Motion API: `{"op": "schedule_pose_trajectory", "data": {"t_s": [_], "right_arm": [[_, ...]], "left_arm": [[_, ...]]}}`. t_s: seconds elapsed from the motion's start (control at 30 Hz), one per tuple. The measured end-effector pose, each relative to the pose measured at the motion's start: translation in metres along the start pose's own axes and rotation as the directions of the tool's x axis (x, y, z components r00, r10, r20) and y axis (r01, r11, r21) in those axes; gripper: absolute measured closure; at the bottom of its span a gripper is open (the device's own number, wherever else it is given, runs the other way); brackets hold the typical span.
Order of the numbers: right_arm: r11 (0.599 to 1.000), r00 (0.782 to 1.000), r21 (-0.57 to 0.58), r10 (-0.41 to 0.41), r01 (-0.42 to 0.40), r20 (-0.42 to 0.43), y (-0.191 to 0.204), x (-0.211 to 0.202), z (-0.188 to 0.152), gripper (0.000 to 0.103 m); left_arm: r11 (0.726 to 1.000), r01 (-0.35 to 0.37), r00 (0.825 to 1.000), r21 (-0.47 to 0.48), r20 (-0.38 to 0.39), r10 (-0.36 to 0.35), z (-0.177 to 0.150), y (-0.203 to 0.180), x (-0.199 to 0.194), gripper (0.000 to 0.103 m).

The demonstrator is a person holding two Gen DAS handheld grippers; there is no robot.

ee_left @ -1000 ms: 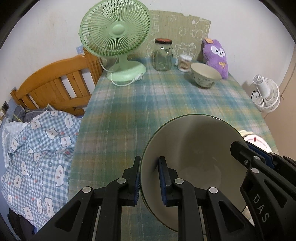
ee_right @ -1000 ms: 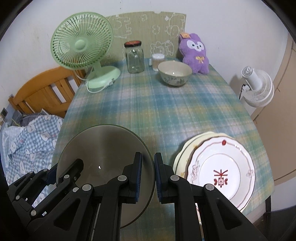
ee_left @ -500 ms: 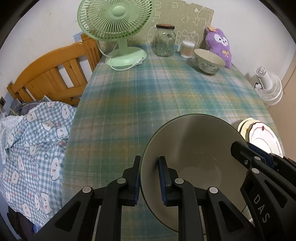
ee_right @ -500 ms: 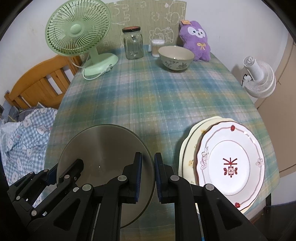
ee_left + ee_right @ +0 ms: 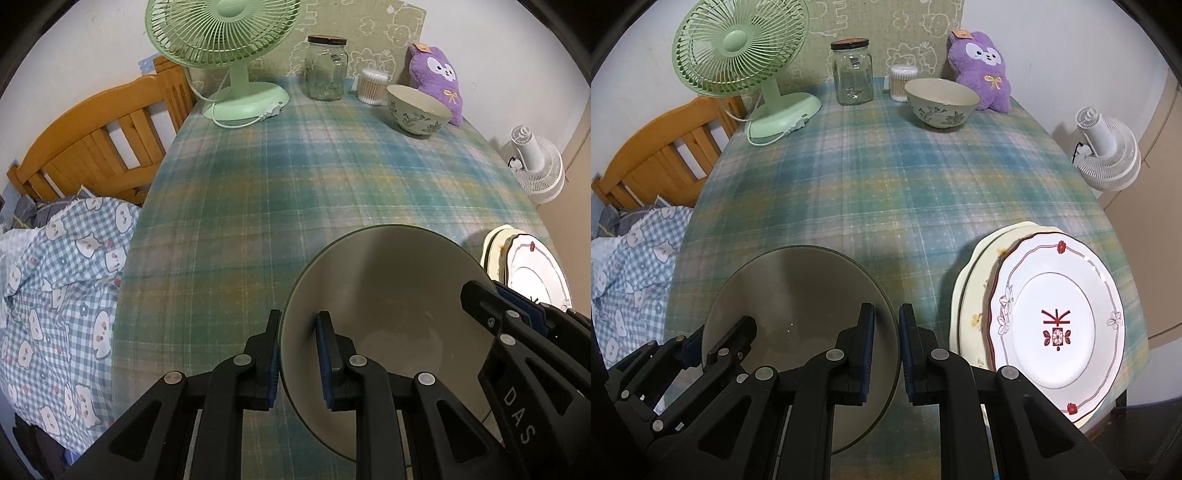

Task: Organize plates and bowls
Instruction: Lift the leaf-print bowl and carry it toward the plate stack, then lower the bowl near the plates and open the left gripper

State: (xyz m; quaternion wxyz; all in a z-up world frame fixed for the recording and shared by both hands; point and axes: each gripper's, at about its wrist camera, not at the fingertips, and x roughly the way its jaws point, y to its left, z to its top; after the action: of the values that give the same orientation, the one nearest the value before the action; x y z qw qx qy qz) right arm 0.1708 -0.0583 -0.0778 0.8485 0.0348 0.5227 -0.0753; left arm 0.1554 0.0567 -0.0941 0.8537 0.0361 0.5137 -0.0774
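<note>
with both grippers point(image 5: 297, 356) point(image 5: 886, 354) clenched on the big bowl's point(image 5: 388, 295) opposite rims, lower it level, left of the plates point(image 5: 1052, 325).

Soft, even indoor light fills both views, neither dim nor harsh. The table point(image 5: 886, 192) is evenly lit, and a faint shadow falls on the cloth left of the stacked plates point(image 5: 1056, 325). The white plate on top is the brightest surface, close to washed out. Small specks of glare sit inside the big bowl point(image 5: 798, 295). Both pictures are sharp. Fisheye distortion bends the table's edges, and black corners frame each round view.
</note>
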Motion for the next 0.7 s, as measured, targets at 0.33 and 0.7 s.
{"op": "schedule_pose_trajectory", "data": {"t_s": [0.33, 0.7], "right_arm": [[0.996, 0.997, -0.014, 0.083, -0.083, -0.004, -0.002, -0.010, 0.004, 0.049], [0.996, 0.991, -0.020, 0.089, -0.088, 0.098, -0.012, -0.066, 0.027, 0.025]], "left_arm": [[0.998, 0.070, 0.997, -0.005, -0.018, -0.070, 0.001, 0.000, -0.016, 0.035], [0.999, 0.044, 0.995, 0.027, 0.091, -0.047, 0.030, -0.017, -0.067, 0.020]]}}
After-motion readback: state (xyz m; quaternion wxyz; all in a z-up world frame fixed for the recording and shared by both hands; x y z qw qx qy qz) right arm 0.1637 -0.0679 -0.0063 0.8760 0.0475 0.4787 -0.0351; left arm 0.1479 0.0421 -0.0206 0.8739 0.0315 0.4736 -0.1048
